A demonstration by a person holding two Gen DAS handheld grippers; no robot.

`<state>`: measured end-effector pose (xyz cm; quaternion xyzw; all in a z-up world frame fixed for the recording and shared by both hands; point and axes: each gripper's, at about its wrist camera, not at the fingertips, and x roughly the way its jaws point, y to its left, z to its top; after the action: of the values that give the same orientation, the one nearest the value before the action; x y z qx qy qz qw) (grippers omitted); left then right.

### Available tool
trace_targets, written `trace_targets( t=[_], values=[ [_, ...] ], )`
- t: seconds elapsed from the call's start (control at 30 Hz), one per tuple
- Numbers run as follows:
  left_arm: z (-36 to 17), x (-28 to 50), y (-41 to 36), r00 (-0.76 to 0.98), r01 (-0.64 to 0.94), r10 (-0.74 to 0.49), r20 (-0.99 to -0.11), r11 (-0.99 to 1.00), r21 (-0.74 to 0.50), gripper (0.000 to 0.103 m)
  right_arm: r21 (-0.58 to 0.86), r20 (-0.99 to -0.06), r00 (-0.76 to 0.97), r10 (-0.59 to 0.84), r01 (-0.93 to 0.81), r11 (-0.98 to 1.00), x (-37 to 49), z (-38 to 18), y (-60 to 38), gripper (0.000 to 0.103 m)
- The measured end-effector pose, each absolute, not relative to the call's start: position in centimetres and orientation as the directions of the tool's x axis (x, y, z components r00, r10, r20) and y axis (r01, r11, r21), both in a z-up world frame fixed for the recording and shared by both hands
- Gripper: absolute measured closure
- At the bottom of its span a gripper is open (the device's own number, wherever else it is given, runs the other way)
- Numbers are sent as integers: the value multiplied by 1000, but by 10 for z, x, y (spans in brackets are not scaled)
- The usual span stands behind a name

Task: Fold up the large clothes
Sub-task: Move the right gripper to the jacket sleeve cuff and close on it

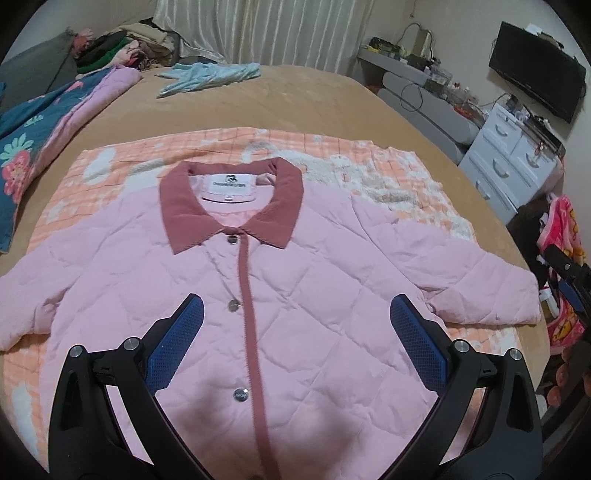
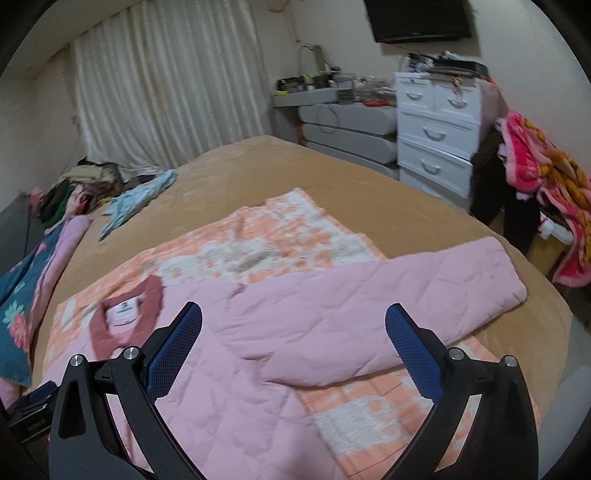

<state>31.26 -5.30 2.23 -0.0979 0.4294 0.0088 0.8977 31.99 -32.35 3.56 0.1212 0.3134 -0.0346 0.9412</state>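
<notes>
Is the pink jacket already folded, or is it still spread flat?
Spread flat. The pink jacket lies front up on the orange blanket, snapped shut, both sleeves stretched out sideways, no fold yet.

— What fills the back of the room?
— Pale pleated curtains (image 2: 166, 85) at upper left, cream walls (image 2: 33, 122).
— And at right?
— A white drawer chest (image 2: 436, 136), a grey shelf unit (image 2: 347, 125), and a dark screen (image 2: 417, 16) mounted at the top edge.

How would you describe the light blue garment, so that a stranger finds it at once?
Start at the tan bed cover and look to its far end, near the white curtain. The light blue garment lies there crumpled and alone, apart from the dark clothes pile. It is the only pale blue thing on the bed.
</notes>
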Motion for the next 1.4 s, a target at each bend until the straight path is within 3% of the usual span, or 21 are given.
trace_targets(
  t=[0.9, 1.4],
  values=[
    [-56, 373, -107, 524, -95, -66, -849, 986, -135, 8, 317, -752, 648, -119, 513, 797, 365, -79, -465, 4],
    [-76, 391, -117, 497, -79, -74, -865, 988, -130, 8, 480, -784, 619, -47, 652, 587, 373, -145, -560, 4]
  ],
)
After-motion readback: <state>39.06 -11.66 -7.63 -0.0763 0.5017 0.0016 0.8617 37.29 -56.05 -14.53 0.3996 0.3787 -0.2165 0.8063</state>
